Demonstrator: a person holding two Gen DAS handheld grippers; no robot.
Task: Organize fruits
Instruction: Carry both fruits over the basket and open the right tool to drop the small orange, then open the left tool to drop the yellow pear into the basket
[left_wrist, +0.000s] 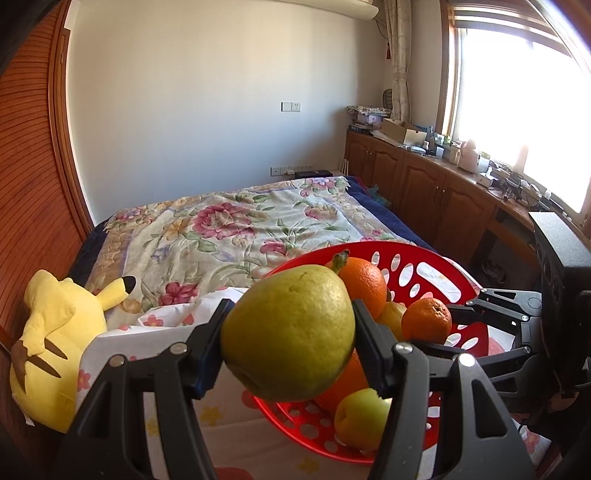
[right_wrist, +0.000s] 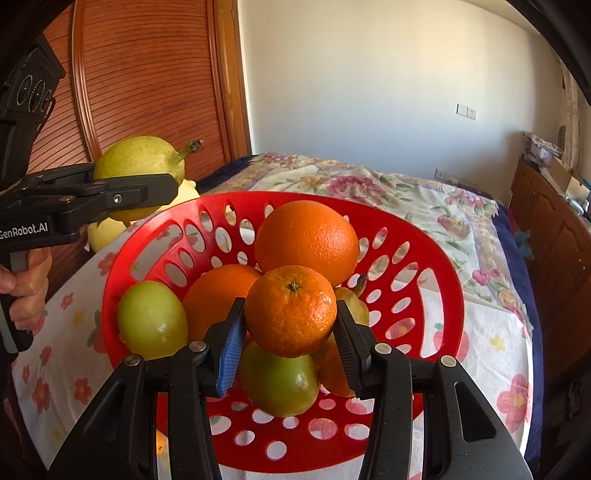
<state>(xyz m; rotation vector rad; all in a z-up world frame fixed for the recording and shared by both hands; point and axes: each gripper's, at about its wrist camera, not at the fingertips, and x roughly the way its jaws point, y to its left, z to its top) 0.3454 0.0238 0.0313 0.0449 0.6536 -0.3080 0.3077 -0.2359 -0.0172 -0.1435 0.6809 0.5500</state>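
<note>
**Two fruits in hand, basket already well stocked**

While both tools carry fruit, the job looks well along but unfinished. Nearest in the right wrist view, the right gripper has its fingers clamped on a mandarin, one pad on each flank, stem end up. The mandarin hangs above the red basket; whether it touches the fruit under it cannot be told. Directly below the fingers lies a green fruit, with another green fruit off to the left. Just beyond the fingertips sit two oranges, the nearer orange lower and the large orange on top of the pile. A pear peeks out at the right, stem showing.

Further left, the left gripper has its fingers closed on a big yellow-green pear, held up at the basket's left rim, not yet over the pile.

Beyond the basket stretches the bed under a floral quilt, with a yellow plush toy left of the left fingers.

My judgement: five fruits are already in; the held mandarin and pear remain. No other loose fruit is clearly seen.
</note>
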